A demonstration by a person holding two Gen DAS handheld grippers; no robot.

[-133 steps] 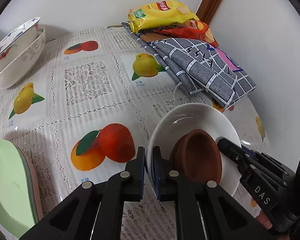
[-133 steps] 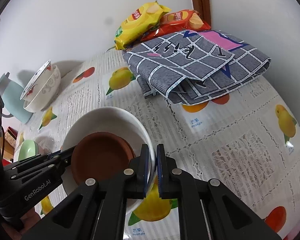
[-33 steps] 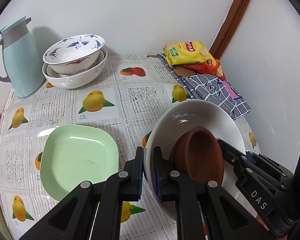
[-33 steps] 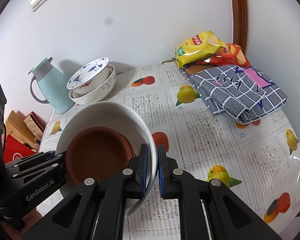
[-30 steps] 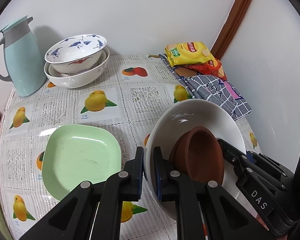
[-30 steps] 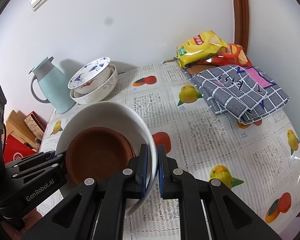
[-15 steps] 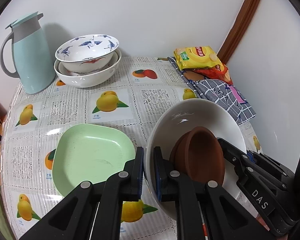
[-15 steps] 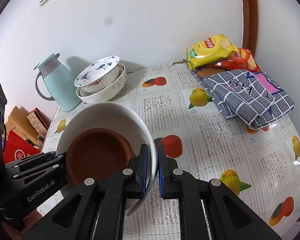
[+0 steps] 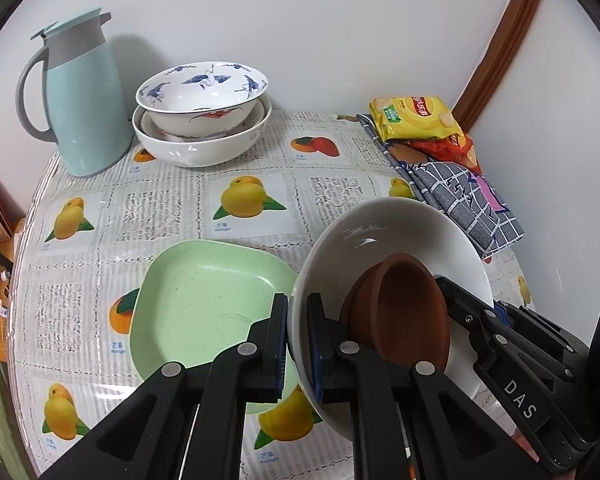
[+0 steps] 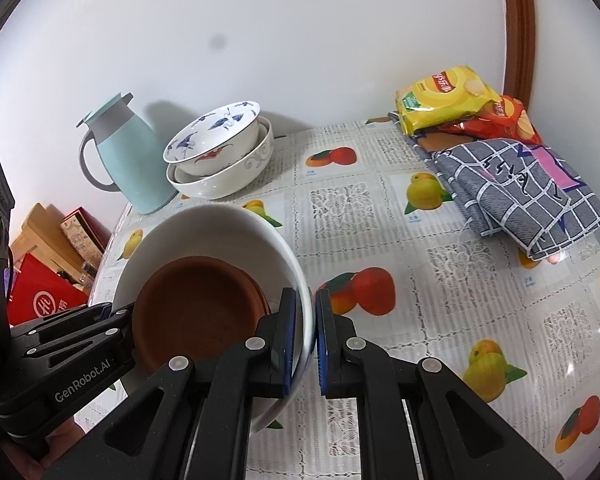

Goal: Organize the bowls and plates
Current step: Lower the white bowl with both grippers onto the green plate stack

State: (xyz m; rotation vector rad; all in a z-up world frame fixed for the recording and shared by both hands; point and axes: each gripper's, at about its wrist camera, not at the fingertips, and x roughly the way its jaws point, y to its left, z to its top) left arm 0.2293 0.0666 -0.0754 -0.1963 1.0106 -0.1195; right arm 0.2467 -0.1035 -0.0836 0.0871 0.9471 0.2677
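The big white bowl (image 9: 384, 236) is glossy and plain, deep-sided, with a thin rim that catches the light, and it hangs tilted in the air above the desk (image 9: 164, 208), carried between the two tools. The left tongs (image 9: 297, 344) are pinched tight on its near-left rim, one pad inside and one outside, and the right tongs (image 10: 310, 334) clamp the opposite rim the same way. Inside it sits a matte brown dish (image 10: 196, 308), shallow and round, and a second brown rim shows just under it, so there seem to be two nested together, leaning against the low side of the white bowl. Just beside the white bowl, flat on the fruit-printed cloth, lies a pale green plate (image 9: 204, 296) with rounded corners, slightly speckled; the bowl's edge overlaps it from the left wrist view, though I cannot tell whether they touch. At the back of the desk, against the wall, a white bowl painted with blue cranes (image 9: 202, 96) is stacked in a wider white bowl (image 9: 200, 148), next to a light blue jug (image 9: 82, 96). On the far right are a folded grey checked cloth (image 10: 520, 196) and a yellow snack bag (image 10: 444, 96).
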